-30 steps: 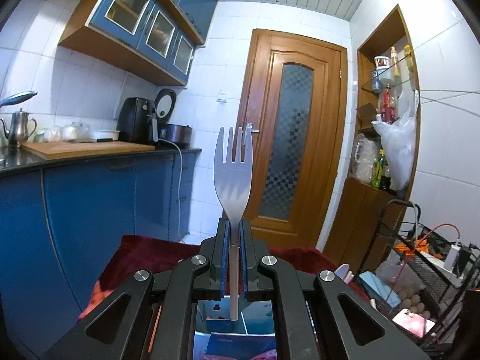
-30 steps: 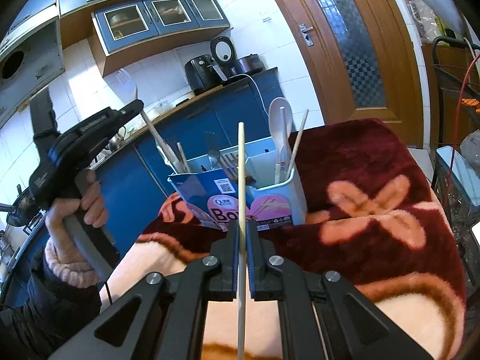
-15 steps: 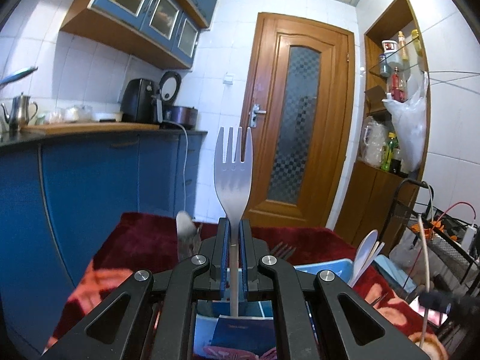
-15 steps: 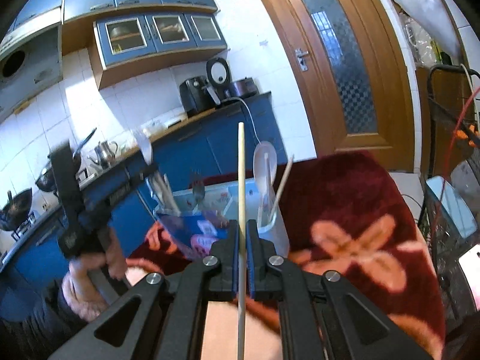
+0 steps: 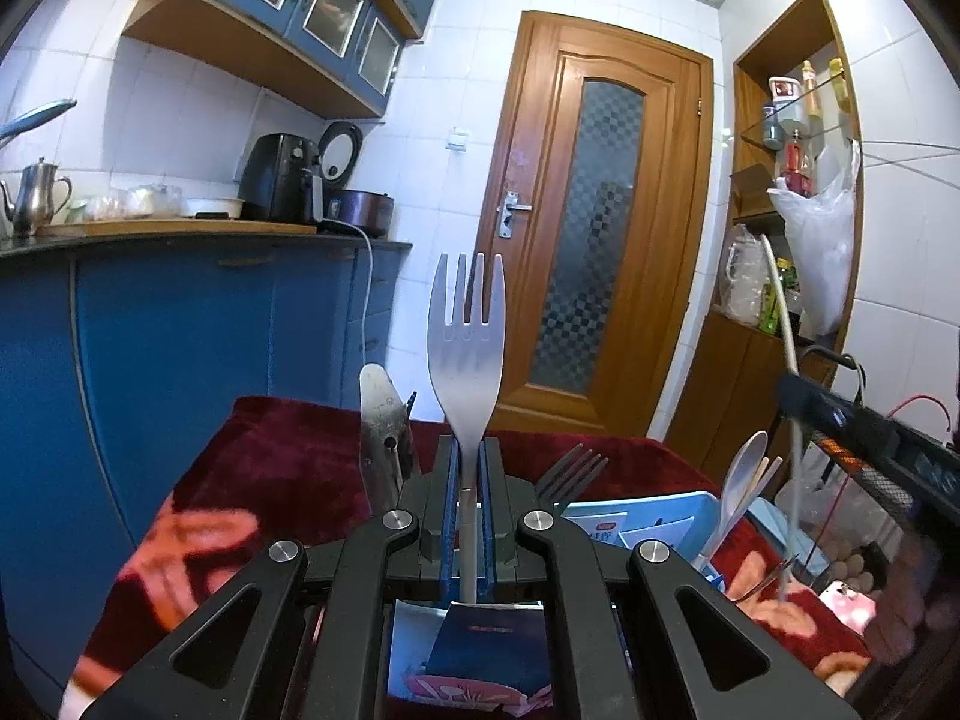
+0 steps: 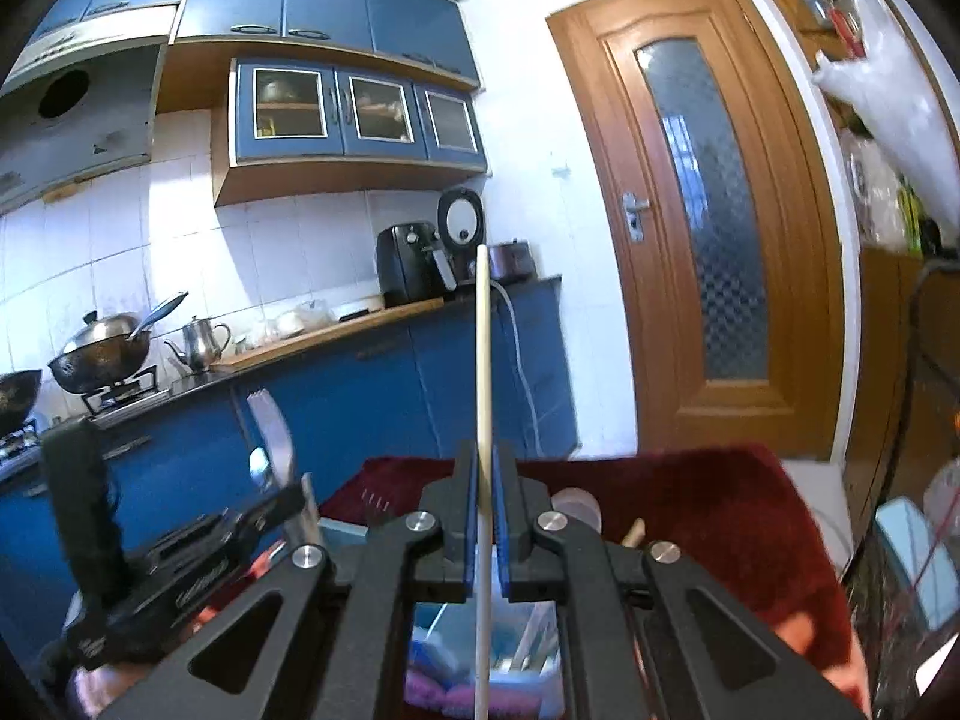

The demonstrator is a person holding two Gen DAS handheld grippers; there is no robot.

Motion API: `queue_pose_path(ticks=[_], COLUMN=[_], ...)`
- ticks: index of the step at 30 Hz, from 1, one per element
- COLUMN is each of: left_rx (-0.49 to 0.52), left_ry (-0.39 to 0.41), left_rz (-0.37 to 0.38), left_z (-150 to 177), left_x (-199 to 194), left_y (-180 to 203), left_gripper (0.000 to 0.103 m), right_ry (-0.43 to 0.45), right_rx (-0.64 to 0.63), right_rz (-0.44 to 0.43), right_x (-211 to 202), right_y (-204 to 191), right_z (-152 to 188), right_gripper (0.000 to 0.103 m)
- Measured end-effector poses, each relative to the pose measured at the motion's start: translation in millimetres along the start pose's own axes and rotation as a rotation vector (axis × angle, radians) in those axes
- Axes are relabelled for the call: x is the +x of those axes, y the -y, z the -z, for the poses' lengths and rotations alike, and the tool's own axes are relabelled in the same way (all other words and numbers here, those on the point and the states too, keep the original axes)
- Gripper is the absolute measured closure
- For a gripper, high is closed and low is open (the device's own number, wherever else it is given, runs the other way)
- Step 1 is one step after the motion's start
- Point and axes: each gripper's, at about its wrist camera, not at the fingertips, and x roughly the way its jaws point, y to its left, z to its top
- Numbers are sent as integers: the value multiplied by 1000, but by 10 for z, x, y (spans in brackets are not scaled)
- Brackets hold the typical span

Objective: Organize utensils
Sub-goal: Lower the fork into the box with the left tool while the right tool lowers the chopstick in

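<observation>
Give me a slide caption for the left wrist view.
Left tool holds a fork upright above the blue utensil caddy.

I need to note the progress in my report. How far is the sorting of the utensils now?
Partly done. A dark fork, a white spoon and chopsticks already stand in the blue holder. In hand: the left gripper grips a fork upright, and the right gripper grips a chopstick, both above the holder. Left: lowering each in.

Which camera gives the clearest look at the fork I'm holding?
The left wrist view: the fork stands upright in the left gripper, sharp and centred, tines up. The right wrist view shows it only small, blurred and partly hidden at the lower left.
</observation>
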Motion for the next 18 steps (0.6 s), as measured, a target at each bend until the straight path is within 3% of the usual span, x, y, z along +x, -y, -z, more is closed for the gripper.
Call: queue_pose_path(ticks=[10, 18], left_rx=[-9, -6], left_ry=[-9, -18], left_rz=[7, 12], left_z=[35, 63], left_x=[29, 59], left_y=[-29, -22], left_gripper=[96, 96], right_ry=[36, 47], right_rx=[-55, -88], right_rz=[36, 47], right_x=[353, 350], right_y=[-48, -49], right_z=[116, 238], right_gripper=[97, 96])
